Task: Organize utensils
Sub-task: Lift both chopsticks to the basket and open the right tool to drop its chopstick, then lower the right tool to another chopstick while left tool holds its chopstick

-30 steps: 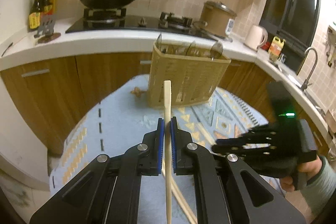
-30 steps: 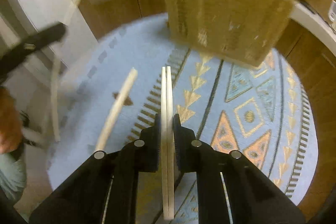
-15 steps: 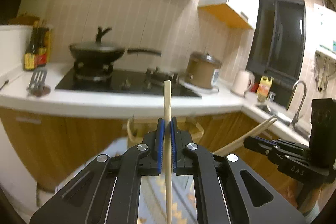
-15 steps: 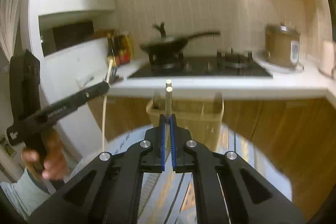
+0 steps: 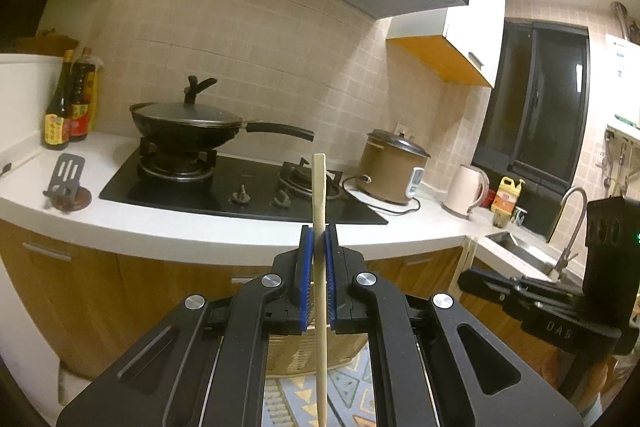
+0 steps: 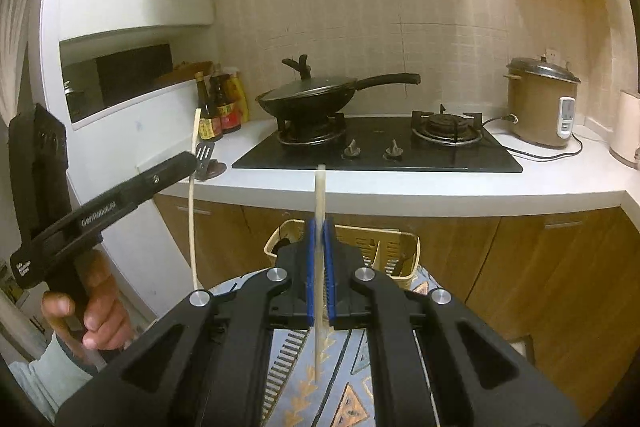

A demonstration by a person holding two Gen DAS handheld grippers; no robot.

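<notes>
- kitchen counter [image 5: 120,223] is seen behind both grippers, with a lidded wok [image 5: 188,123] on a two-burner hob [image 6: 376,151], a rice cooker [image 5: 394,167], a kettle [image 5: 466,195] and dark bottles [image 5: 68,103] with labels too small to read.
- "das" is read on the right gripper's [image 5: 464,277] side, "genrobot.ai" on the left gripper [image 6: 191,161].
- one chopstick [image 5: 319,267] is pinched upright in the left gripper.
- two chopsticks [image 6: 320,267], pressed together, are pinched in the right gripper.
- basket [image 6: 384,247] stands on a patterned rug [image 6: 352,403]; dark utensils inside cannot be counted.
</notes>
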